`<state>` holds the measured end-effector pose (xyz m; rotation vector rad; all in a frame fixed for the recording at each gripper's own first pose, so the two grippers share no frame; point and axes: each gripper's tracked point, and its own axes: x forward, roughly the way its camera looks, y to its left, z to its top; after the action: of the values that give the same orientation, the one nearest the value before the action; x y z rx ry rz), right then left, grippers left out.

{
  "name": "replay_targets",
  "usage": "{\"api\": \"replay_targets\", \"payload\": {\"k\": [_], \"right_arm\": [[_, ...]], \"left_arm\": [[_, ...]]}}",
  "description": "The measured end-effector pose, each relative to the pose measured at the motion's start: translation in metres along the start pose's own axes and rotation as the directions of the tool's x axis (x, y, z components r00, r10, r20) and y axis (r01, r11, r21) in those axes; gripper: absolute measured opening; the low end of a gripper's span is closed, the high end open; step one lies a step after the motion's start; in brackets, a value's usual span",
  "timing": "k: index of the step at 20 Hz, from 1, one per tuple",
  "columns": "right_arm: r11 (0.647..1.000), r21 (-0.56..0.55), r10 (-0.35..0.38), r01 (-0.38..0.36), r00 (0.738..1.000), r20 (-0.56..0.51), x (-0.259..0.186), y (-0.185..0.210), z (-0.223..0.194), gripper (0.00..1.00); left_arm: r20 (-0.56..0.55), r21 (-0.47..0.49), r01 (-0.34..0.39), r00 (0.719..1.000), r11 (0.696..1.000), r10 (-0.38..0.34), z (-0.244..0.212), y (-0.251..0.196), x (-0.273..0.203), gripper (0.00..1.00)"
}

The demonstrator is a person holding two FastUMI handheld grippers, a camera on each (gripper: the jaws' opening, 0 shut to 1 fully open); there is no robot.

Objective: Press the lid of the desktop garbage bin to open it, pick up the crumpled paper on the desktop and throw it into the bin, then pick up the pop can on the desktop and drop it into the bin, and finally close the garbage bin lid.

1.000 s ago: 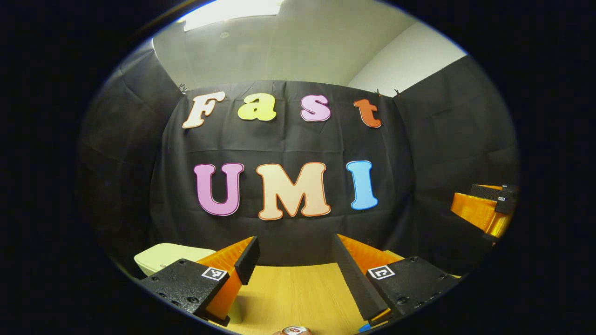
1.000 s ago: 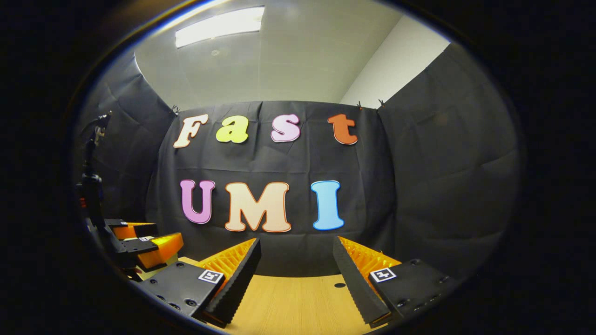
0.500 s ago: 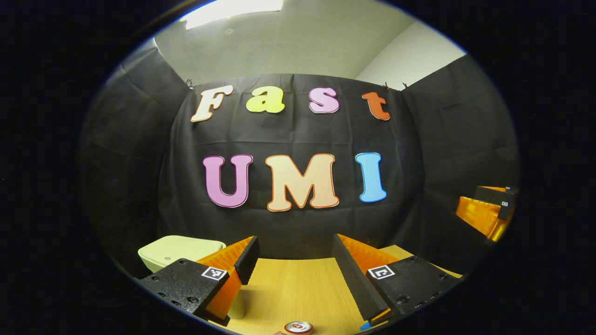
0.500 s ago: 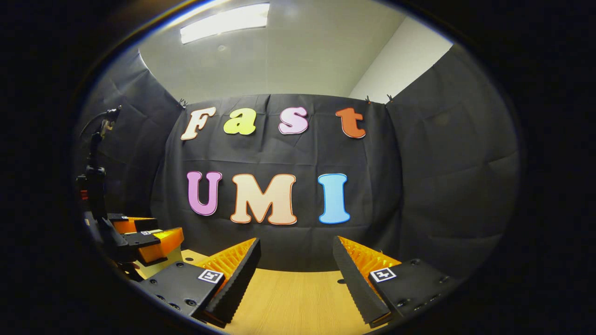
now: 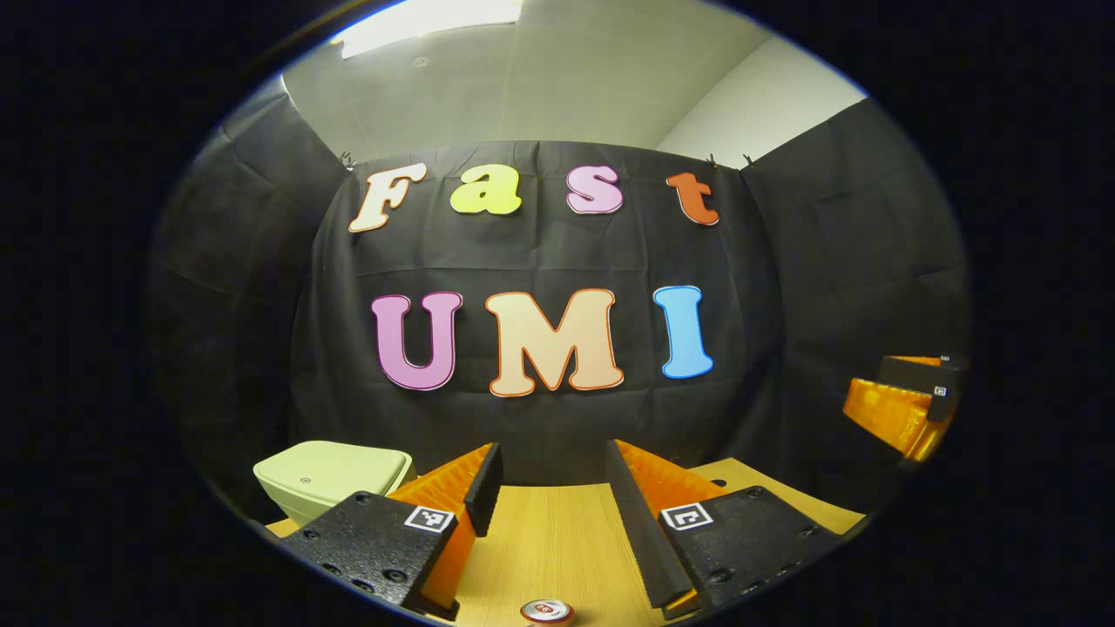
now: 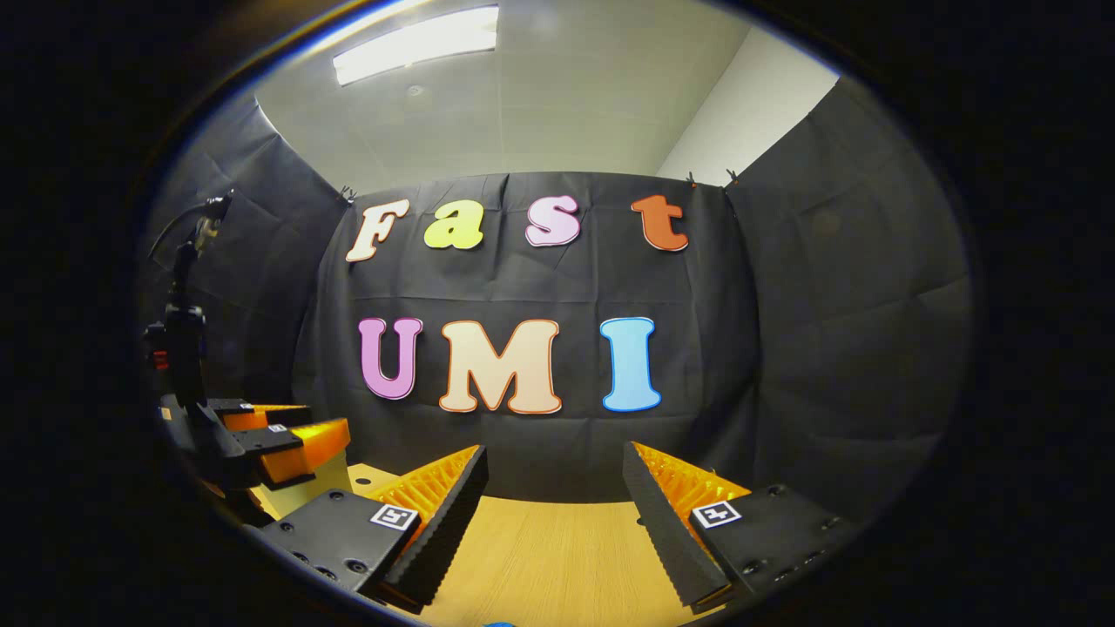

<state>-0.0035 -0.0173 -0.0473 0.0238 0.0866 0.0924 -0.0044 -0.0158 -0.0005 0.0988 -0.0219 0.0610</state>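
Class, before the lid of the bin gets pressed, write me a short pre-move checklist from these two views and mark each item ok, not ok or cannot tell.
1. Pale green plastic bin with its lid down, ready for pressing: ok.
2. Left tool open and empty: ok.
3. Right tool open and empty: ok.
4. Red-topped metal pop can standing on the wooden desktop: ok.
5. Crumpled paper located: cannot tell.
6. Left tool placed over the lid: not ok, the bin sits off to its left.

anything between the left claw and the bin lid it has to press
Nothing visible does. In the left gripper view the bin, lid shut, sits just beyond the left claw's left finger. The can is nearer, on the table.
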Motion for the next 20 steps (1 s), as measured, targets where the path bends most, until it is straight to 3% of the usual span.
{"api": "replay_targets", "payload": {"k": [4, 6, 8, 11, 12, 15, 20], "right_arm": [[0.999, 0.019, 0.047, -0.046, 0.999, -0.016, 0.003, -0.001, -0.008, 0.98], [0.995, 0.051, 0.083, -0.082, 0.997, -0.009, 0.003, 0.002, -0.009, 0.98], [0.995, 0.056, 0.088, -0.087, 0.996, 0.0, 0.006, 0.0, -0.008, 0.98], [0.994, 0.056, 0.098, -0.097, 0.995, -0.003, 0.008, 0.009, -0.012, 0.98], [0.995, 0.057, 0.087, -0.087, 0.996, 0.008, 0.009, 0.009, -0.008, 0.98], [0.996, 0.06, 0.071, -0.073, 0.997, 0.032, 0.012, 0.021, -0.004, 0.99], [0.994, 0.079, 0.075, -0.075, 0.997, -0.002, 0.013, 0.045, -0.015, 0.99]], "left_arm": [[-0.016, 0.004, -0.028, 0.999, 1.0, 0.028, -0.005, 0.0, 0.001, 0.48], [-0.019, 0.016, -0.063, 0.998, 0.998, 0.063, -0.007, 0.007, -0.001, 0.47], [-0.032, 0.025, -0.074, 0.997, 0.997, 0.075, -0.012, 0.011, -0.001, 0.39], [-0.04, 0.031, -0.101, 0.994, 0.994, 0.102, -0.015, 0.027, 0.0, 0.11], [-0.057, 0.041, -0.092, 0.994, 0.995, 0.095, -0.018, 0.03, 0.001, 0.07], [-0.074, 0.052, -0.123, 0.989, 0.991, 0.127, -0.022, 0.058, 0.004, 0.0], [-0.089, 0.028, -0.165, 0.982, 0.986, 0.167, -0.027, 0.105, 0.008, 0.0]]}}
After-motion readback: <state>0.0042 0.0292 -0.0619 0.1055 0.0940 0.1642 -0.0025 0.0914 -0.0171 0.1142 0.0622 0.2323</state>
